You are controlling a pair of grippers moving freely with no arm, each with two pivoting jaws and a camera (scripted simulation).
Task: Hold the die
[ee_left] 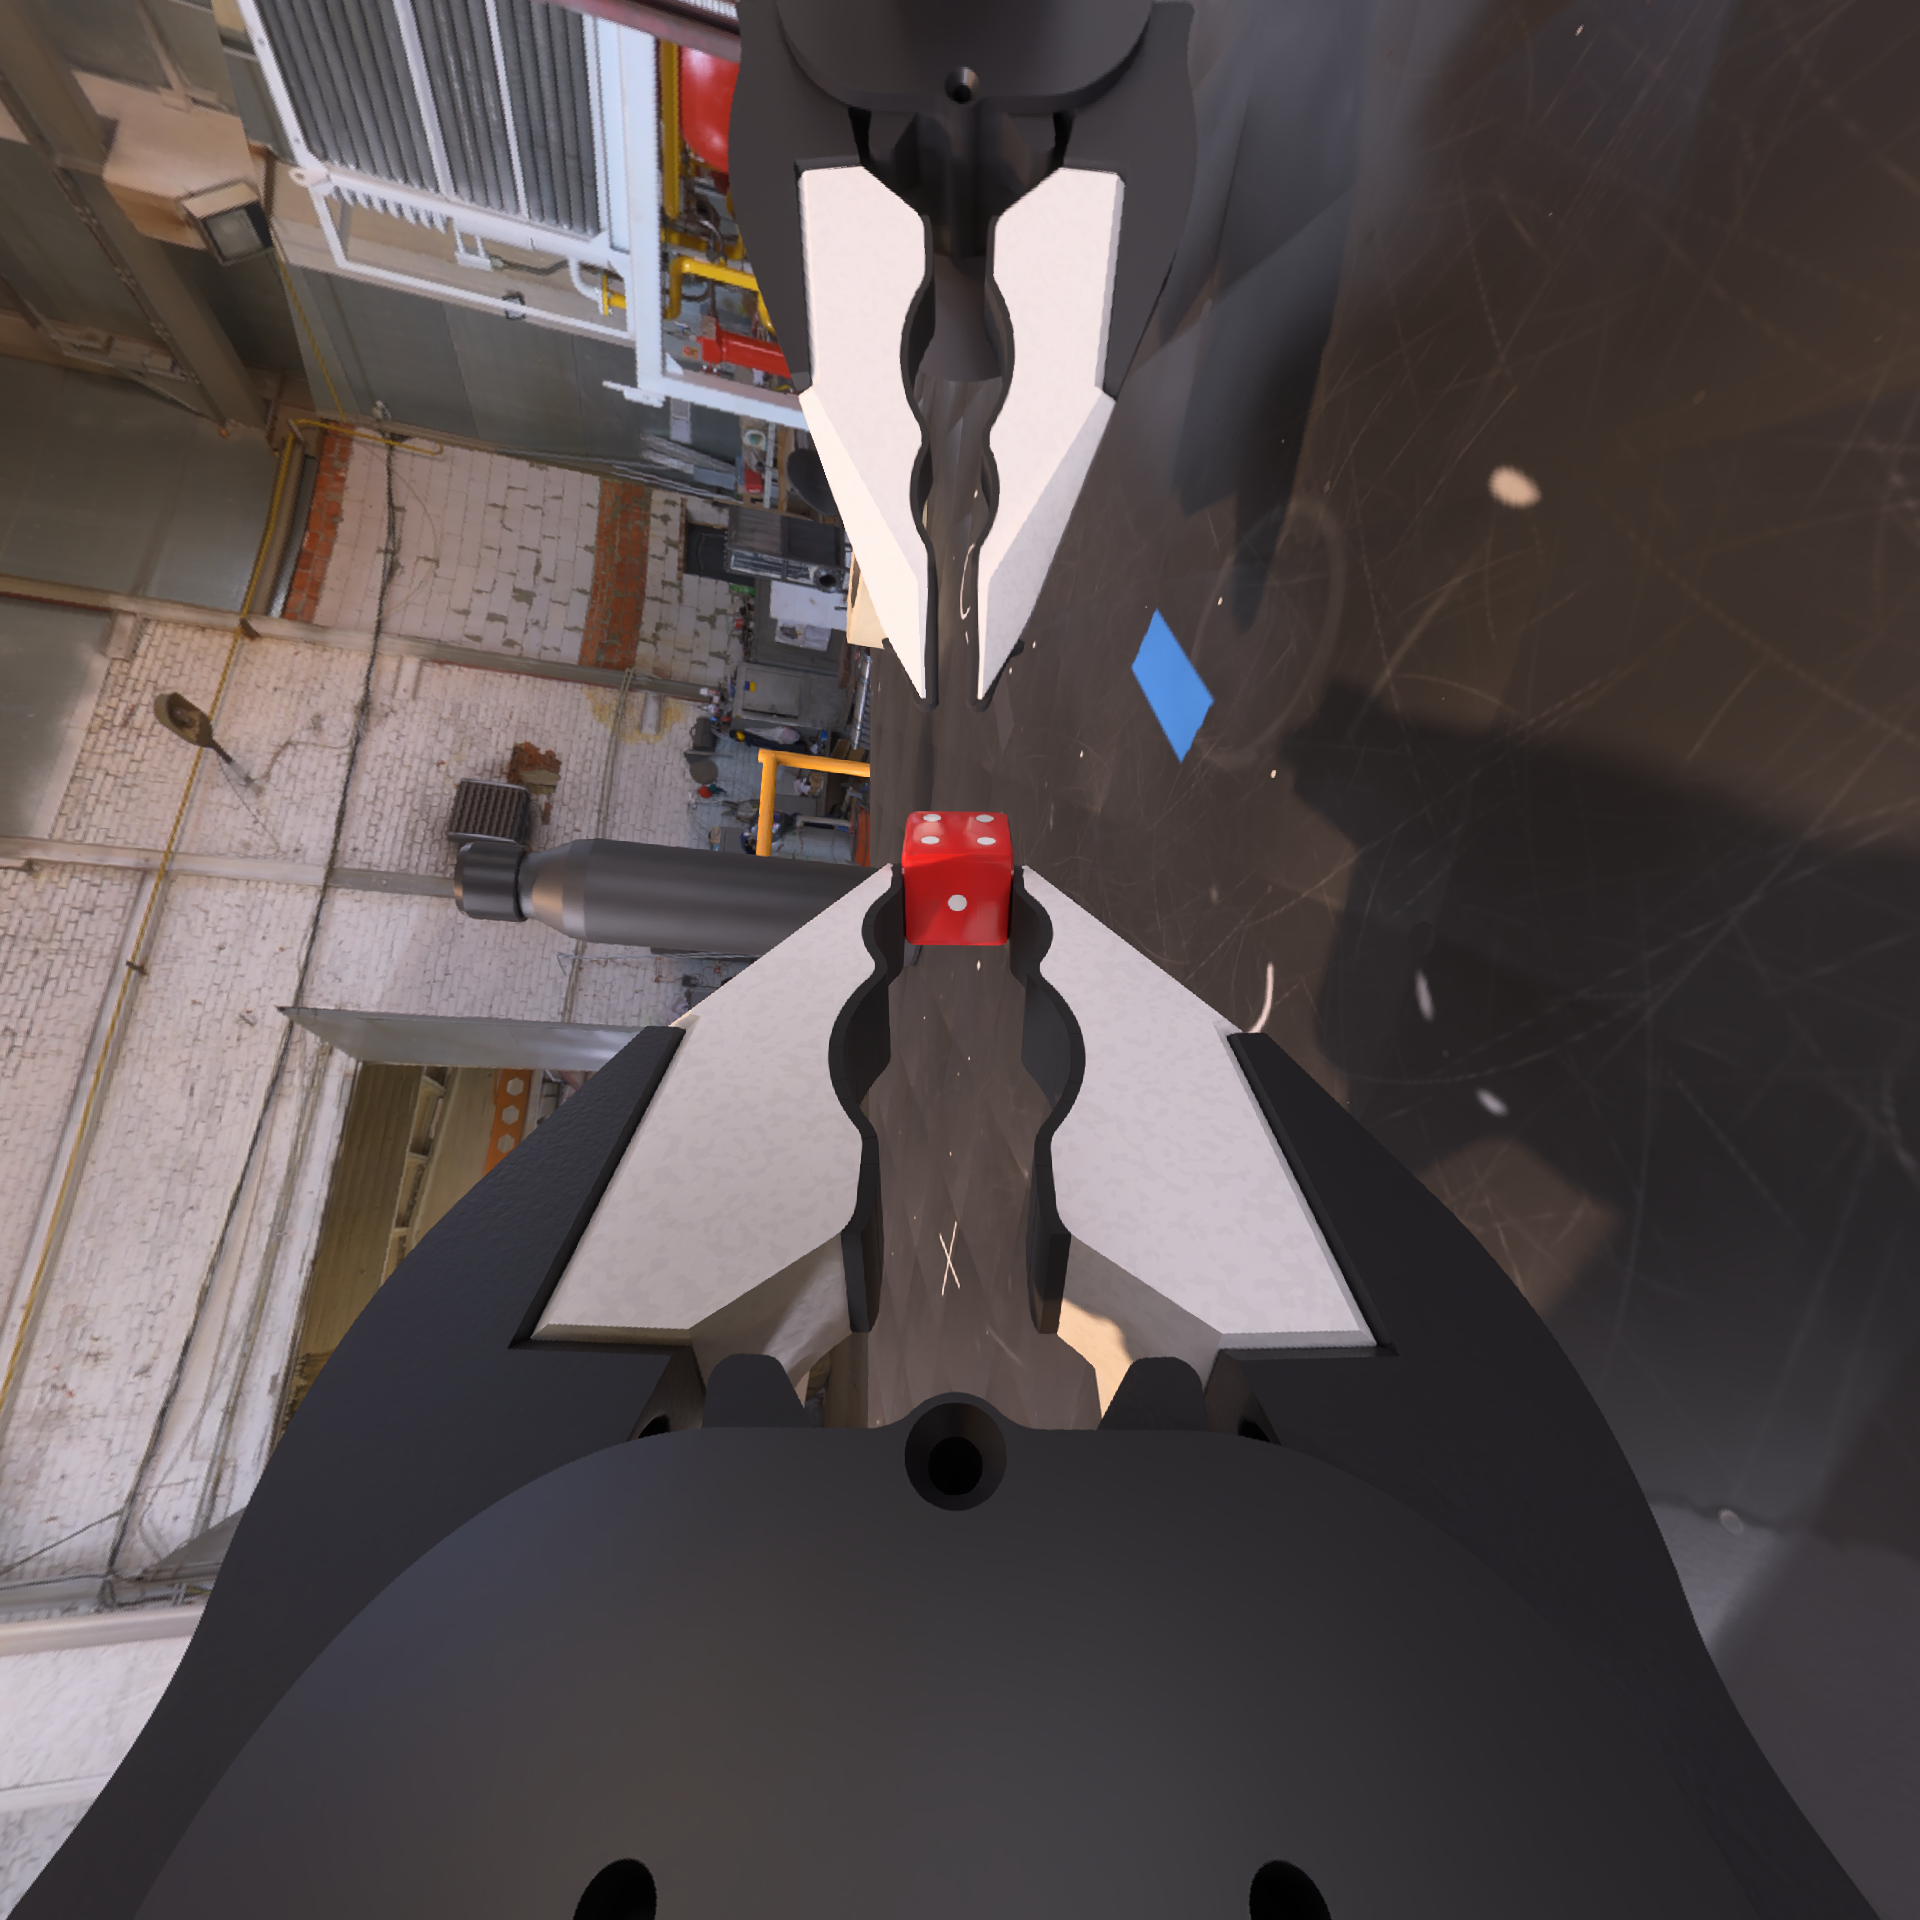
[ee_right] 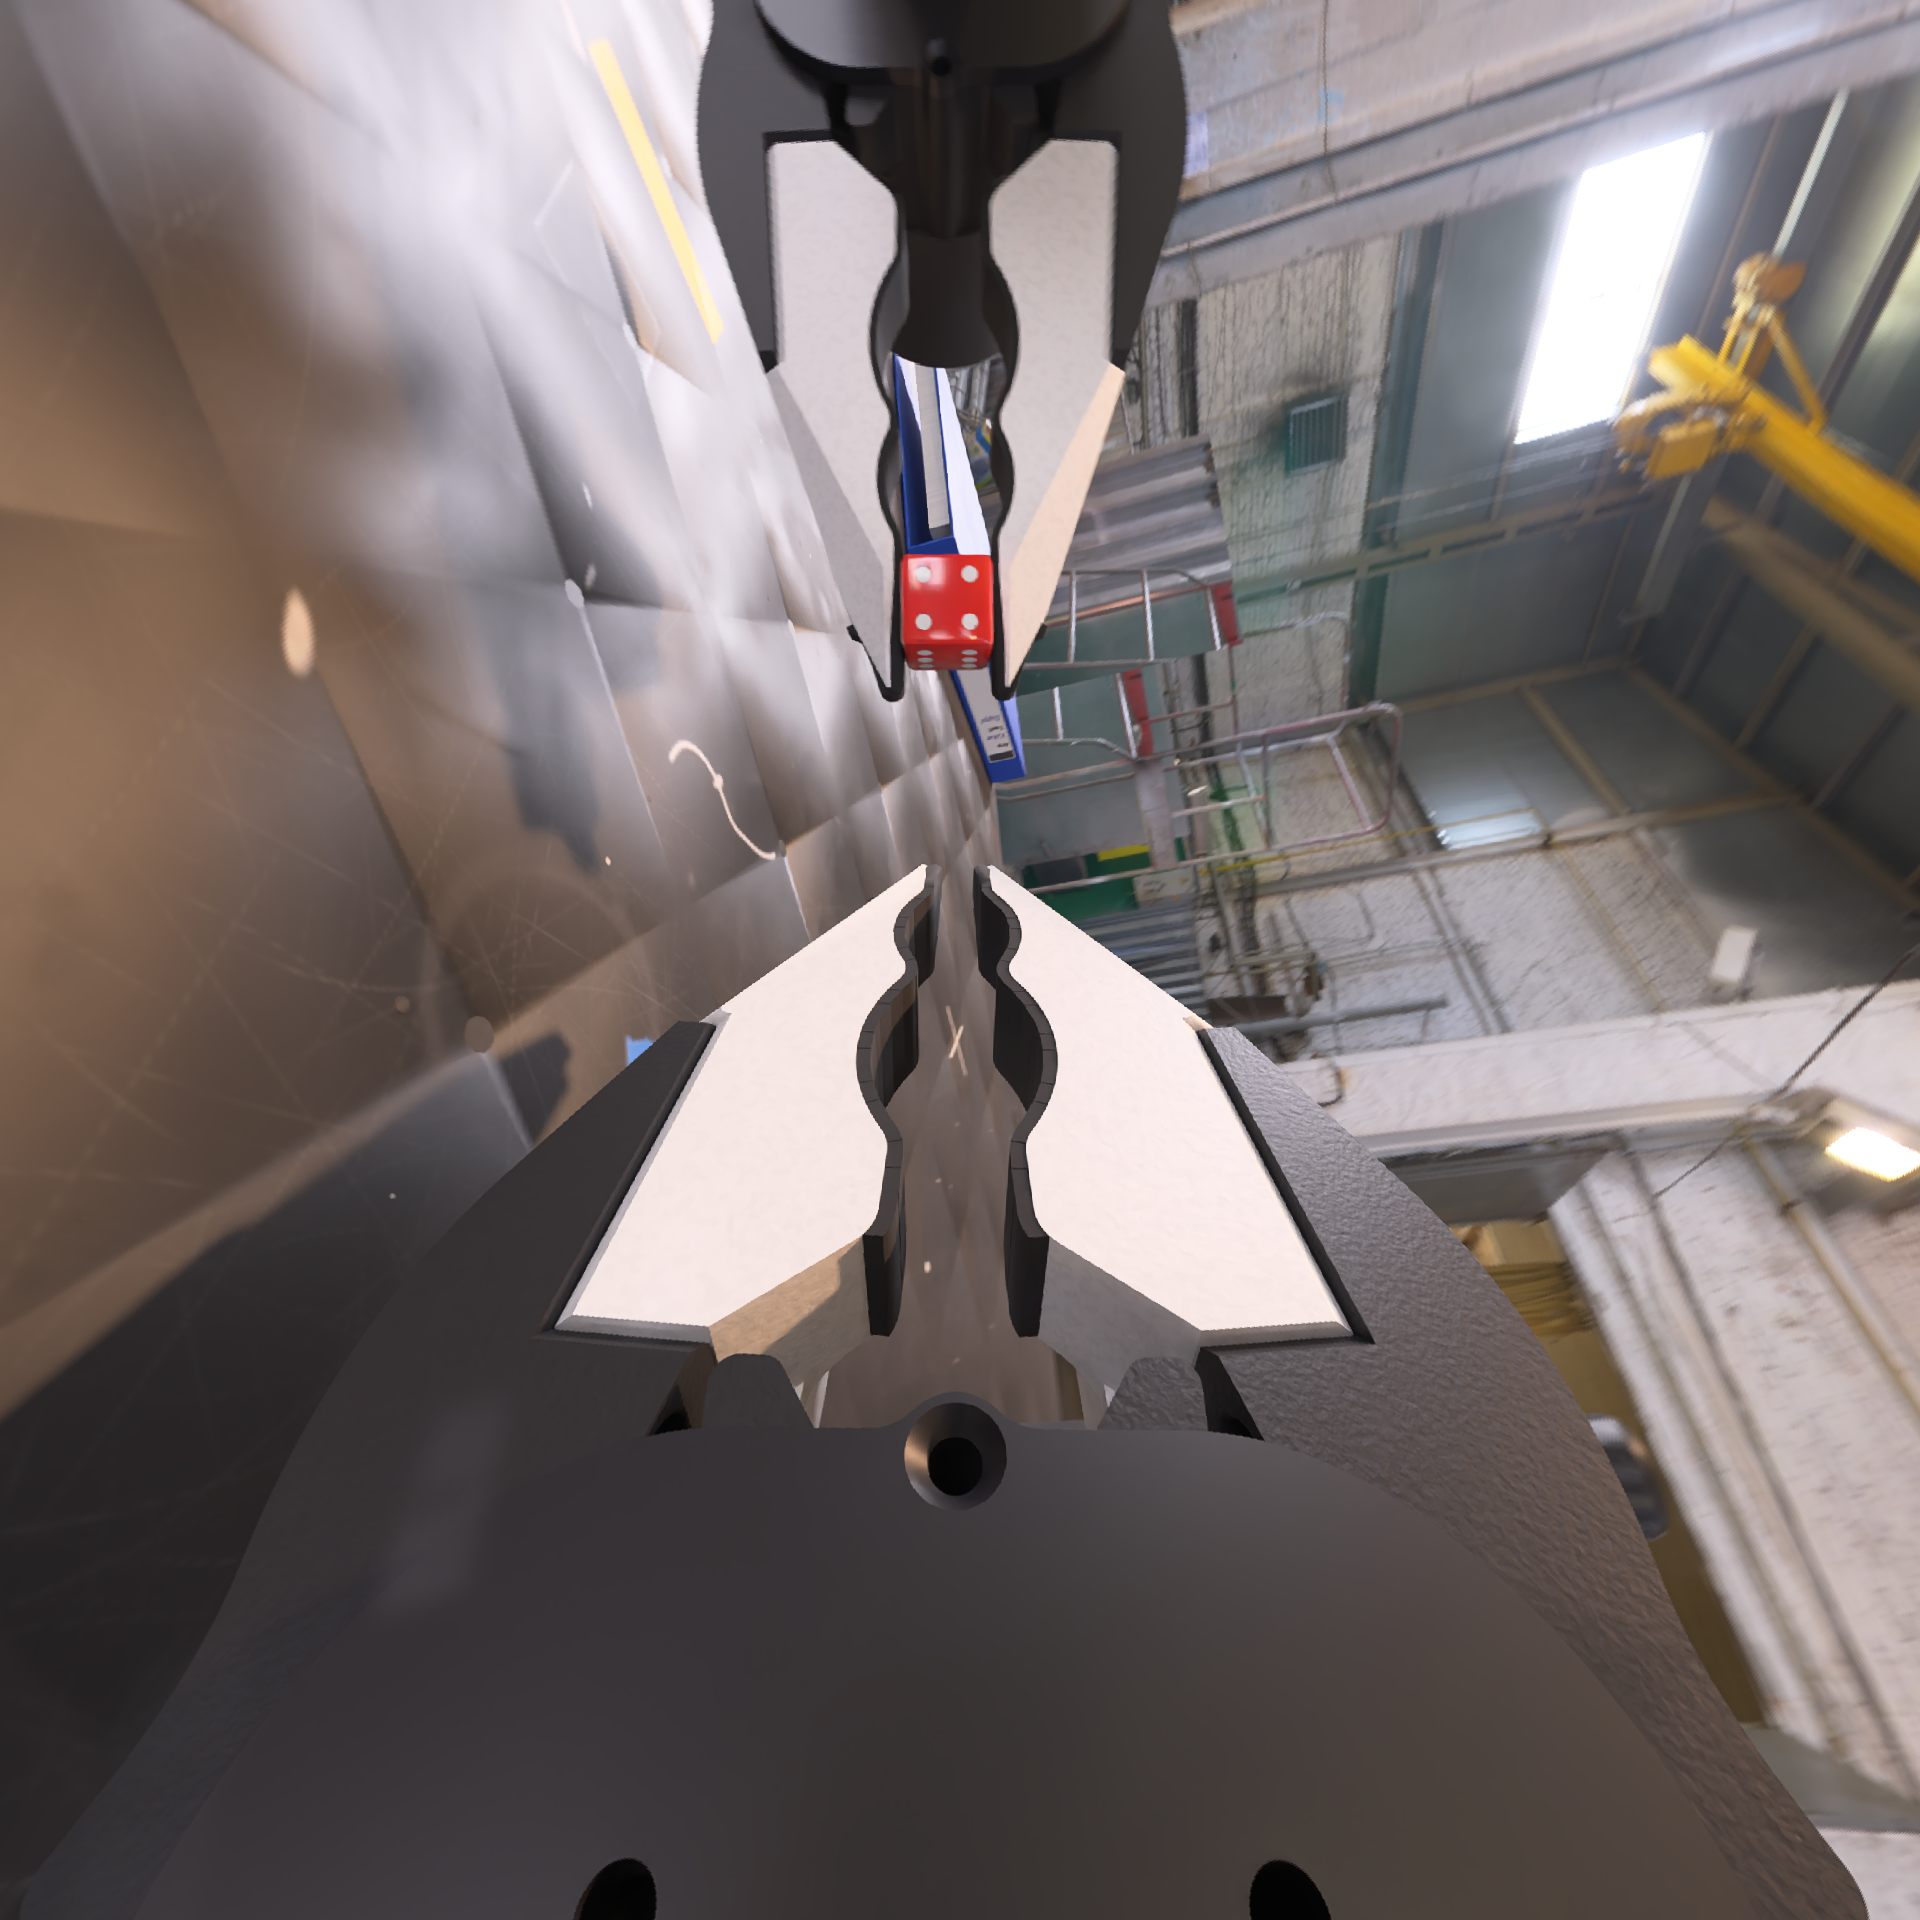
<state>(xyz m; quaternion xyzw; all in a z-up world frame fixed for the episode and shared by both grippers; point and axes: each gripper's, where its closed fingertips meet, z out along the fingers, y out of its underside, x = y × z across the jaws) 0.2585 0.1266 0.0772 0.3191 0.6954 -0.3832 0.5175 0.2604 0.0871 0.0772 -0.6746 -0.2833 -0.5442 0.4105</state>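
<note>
One red die [ee_left: 956, 883] sits clamped at the very tips of the left tongs [ee_left: 956, 899], clear of the dark counter [ee_left: 1558, 935]. Right tongs [ee_right: 956, 883] face it, nearly together and empty. Best keep the squeeze steady and level, since the tip hold looks shallow.

Industrial hall or factory workshop: worn whitewashed brick walls [ee_left: 488, 582], yellow pipes [ee_left: 717, 275], big white-framed ventilation grille [ee_left: 447, 104], yellow crane arm [ee_right: 1766, 416], metal stairs and railings [ee_right: 1195, 644], high window [ee_right: 1605, 281]. Dark scratched tabletop [ee_left: 1558, 416], probably a workbench.
</note>
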